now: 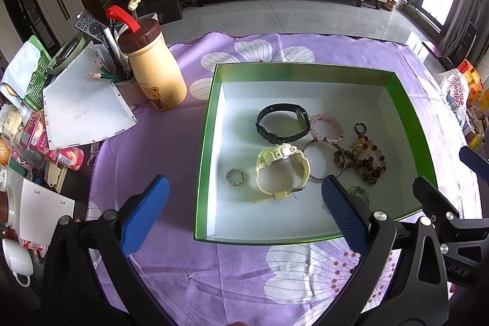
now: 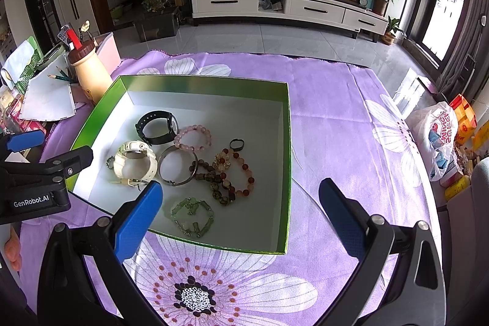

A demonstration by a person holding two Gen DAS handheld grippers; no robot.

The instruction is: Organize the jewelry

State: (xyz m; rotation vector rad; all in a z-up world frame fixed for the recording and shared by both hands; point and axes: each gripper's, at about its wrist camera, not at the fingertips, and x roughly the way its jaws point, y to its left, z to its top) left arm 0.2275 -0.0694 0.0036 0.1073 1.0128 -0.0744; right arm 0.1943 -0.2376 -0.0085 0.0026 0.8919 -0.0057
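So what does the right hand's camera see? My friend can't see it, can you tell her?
A green box with a white inside sits on a purple flowered cloth, holding a black watch, a cream watch, a silver bangle and bead bracelets in pink, brown-red and pale green. The right gripper hangs open at the box's near edge, holding nothing.

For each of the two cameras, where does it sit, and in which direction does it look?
Left wrist: sits on the left gripper, looks forward and down at the green box from its near-left side; own blue fingers open, the right gripper at the right edge.
Right wrist: sits on the right gripper, looks at the same box from its near-right corner; own fingers open, the left gripper and fingertips of a hand at left.
Shared: box, black watch, cream watch, pink bead bracelet, purple floral cloth.
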